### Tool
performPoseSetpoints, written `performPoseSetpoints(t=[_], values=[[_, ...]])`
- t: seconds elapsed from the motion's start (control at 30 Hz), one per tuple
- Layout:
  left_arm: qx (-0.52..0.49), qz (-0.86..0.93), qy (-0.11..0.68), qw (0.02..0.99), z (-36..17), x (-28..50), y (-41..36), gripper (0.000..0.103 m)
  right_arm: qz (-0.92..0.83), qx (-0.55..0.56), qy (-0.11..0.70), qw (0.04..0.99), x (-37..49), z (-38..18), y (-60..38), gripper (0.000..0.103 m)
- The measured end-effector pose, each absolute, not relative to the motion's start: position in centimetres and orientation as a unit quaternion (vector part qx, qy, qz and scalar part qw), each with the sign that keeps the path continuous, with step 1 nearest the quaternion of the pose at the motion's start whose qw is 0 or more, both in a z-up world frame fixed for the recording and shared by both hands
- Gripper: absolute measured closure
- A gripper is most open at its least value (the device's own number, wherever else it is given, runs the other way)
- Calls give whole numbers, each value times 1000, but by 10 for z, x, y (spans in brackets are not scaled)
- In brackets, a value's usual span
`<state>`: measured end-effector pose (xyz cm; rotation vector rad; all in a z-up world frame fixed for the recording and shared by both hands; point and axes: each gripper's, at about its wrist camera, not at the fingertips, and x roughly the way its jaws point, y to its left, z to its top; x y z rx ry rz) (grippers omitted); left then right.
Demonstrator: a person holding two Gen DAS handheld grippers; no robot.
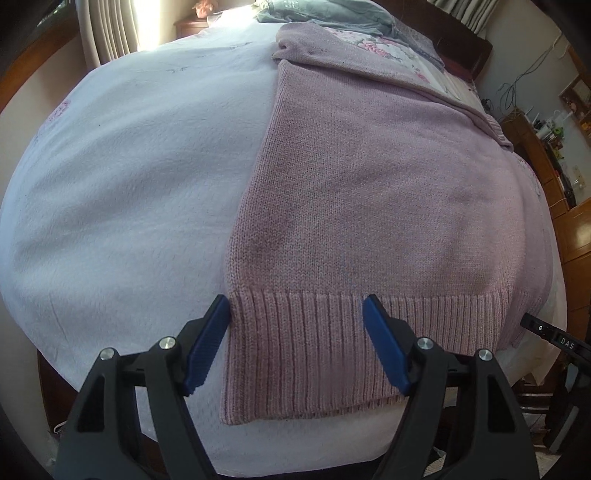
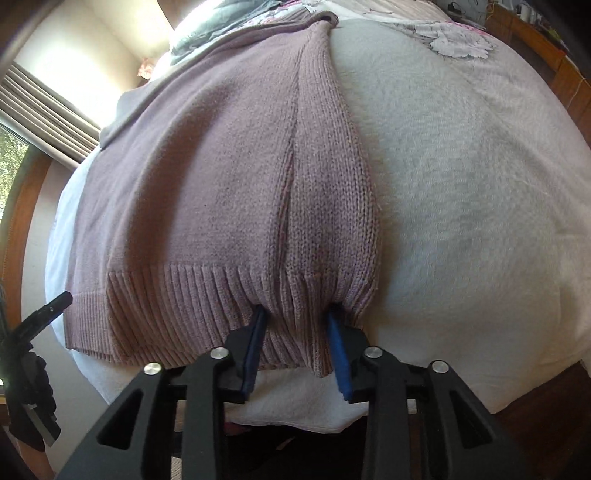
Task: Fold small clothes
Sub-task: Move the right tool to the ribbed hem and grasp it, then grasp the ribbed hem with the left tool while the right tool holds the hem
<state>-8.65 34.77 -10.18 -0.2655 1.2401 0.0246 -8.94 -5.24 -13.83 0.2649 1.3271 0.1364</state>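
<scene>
Blue-padded fingers (image 1: 212, 341) of the left gripper (image 1: 297, 345) stand wide apart, straddling the ribbed hem of the pink sweater (image 1: 369, 192), which lies flat on the bed (image 1: 129, 184); the gripper sits low and level at the bed's near edge, likely lined up to take that corner.

From the right wrist, the right gripper (image 2: 297, 347) has its fingers (image 2: 338, 354) pressed into the sweater's (image 2: 207, 192) hem, bunching the ribbing between them, not fully together, gripper angled slightly downward.

Bedroom, daylit from one curtained window.
Bed (image 1: 122, 177) covered in a pale textured blanket; grey quilt (image 1: 325, 14) bunched at its far end. Pleated curtains (image 1: 107, 29) hang beside the bright window. Wooden shelving (image 1: 554, 155) with clutter and loose cables stands along the opposite cream wall.
</scene>
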Motion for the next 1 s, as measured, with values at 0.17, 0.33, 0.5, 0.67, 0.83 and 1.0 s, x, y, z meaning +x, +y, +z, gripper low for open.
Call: performPoseSetpoints(t=[0.17, 0.33, 0.5, 0.67, 0.83, 1.0], values=[[-130, 4, 577, 806, -99, -88, 350, 29, 109, 190, 584, 782, -104, -109, -86, 95], [-140, -6, 578, 804, -97, -88, 350, 28, 100, 250, 548, 792, -115, -78, -146, 95], [-128, -13, 588, 798, -104, -88, 343, 27, 104, 256, 591, 758, -107, -112, -145, 95], [-154, -24, 591, 791, -106, -91, 347, 24, 96, 225, 615, 750, -105, -130, -135, 94], [-172, -36, 586, 791, -105, -95, 352, 24, 107, 224, 597, 763, -95, -111, -142, 72], [-173, -24, 597, 783, -110, -103, 361, 24, 109, 189, 593, 775, -89, -104, -136, 54]])
